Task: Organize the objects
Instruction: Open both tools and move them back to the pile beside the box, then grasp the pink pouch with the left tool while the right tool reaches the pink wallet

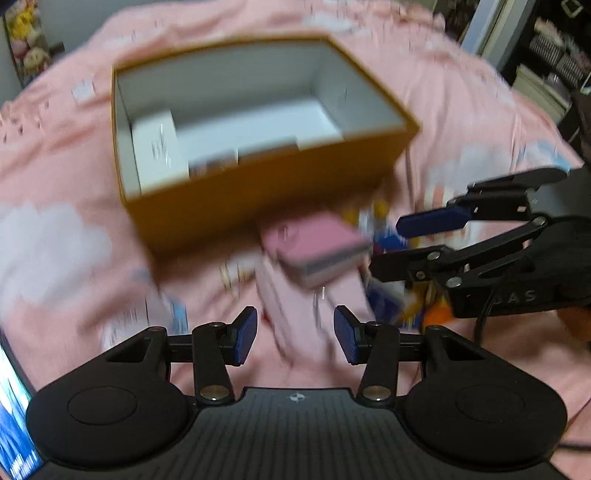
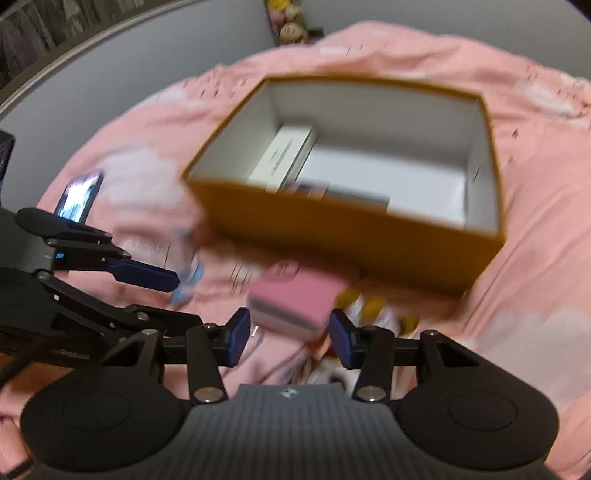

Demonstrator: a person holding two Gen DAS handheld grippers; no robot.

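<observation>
An open mustard-yellow cardboard box [image 1: 258, 192] with a white inside sits on the pink bedspread; it also shows in the right wrist view [image 2: 351, 236]. Inside lie a white flat package [image 1: 157, 151] and a dark-edged item. A small pink box [image 1: 317, 247] lies in front of it on a heap of pink and colourful packets; in the right wrist view the pink box [image 2: 295, 299] sits just ahead of my right gripper [image 2: 290, 341], which is open. My left gripper [image 1: 295, 334] is open and empty, short of the heap. Both views are motion-blurred.
The pink bedspread [image 1: 55, 240] covers the whole work area. A phone with a lit screen [image 2: 79, 197] lies at the left. Shelves [image 1: 554, 55] stand at the far right. Plush toys [image 2: 290, 22] sit by the grey wall.
</observation>
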